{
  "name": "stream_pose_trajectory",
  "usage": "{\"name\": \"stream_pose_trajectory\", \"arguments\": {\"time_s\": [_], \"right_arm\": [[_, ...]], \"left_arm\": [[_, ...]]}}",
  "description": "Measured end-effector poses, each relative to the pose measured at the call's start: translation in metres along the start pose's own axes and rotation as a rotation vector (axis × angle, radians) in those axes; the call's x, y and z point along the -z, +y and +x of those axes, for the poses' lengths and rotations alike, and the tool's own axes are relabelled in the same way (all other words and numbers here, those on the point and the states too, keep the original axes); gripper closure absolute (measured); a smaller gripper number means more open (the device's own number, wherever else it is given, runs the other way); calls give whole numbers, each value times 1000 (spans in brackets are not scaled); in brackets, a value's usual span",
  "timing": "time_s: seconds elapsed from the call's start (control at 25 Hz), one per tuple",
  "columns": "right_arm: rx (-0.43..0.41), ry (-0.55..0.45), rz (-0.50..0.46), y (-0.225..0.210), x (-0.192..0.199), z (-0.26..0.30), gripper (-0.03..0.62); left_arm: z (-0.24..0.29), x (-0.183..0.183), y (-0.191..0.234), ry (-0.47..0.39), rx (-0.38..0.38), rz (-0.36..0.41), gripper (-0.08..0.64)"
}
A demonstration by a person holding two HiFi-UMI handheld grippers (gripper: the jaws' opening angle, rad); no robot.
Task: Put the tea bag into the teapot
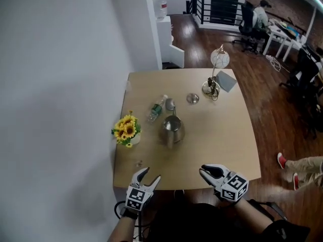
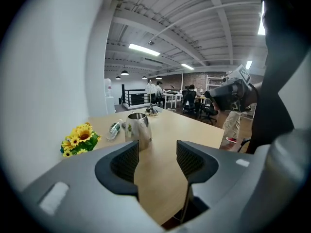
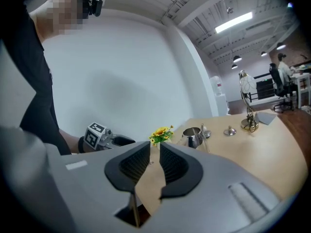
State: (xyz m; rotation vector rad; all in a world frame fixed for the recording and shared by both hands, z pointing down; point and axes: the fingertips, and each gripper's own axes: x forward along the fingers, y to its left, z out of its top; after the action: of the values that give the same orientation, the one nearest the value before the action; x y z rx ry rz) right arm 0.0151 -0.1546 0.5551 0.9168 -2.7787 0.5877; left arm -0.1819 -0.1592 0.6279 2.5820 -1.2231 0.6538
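A steel teapot (image 1: 171, 129) stands open-topped in the middle of the wooden table (image 1: 222, 135); it also shows as the teapot (image 2: 137, 126) and the teapot (image 3: 193, 136) in the two gripper views. A small pale thing (image 1: 139, 162), perhaps the tea bag, lies near the table's front left corner; it is too small to tell. My left gripper (image 1: 152, 173) hovers at the front edge beside it, open and empty (image 2: 158, 152). My right gripper (image 1: 206, 169) is at the front edge further right, jaws only slightly apart, nothing between them (image 3: 155, 152).
Sunflowers in a small pot (image 1: 127, 130) stand at the left edge. A plastic bottle (image 1: 156, 110) lies behind the teapot, with a round metal lid (image 1: 193, 99) further back. A desk lamp (image 1: 217, 72) and a grey pad (image 1: 225, 80) are at the far right.
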Motion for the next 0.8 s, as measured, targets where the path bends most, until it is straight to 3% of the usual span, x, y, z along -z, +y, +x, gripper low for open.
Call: {"name": "stream_pose_trajectory", "arguments": {"time_s": [0.32, 0.56, 0.8], "right_arm": [[-7, 12, -29, -5, -21, 51, 518], [-7, 53, -26, -12, -16, 73, 509], [-29, 76, -3, -14, -20, 88, 508]], "left_arm": [[11, 17, 54, 38, -21, -12, 320], [23, 56, 87, 96, -75, -94, 321], [38, 120, 125, 284, -153, -147, 344]]}}
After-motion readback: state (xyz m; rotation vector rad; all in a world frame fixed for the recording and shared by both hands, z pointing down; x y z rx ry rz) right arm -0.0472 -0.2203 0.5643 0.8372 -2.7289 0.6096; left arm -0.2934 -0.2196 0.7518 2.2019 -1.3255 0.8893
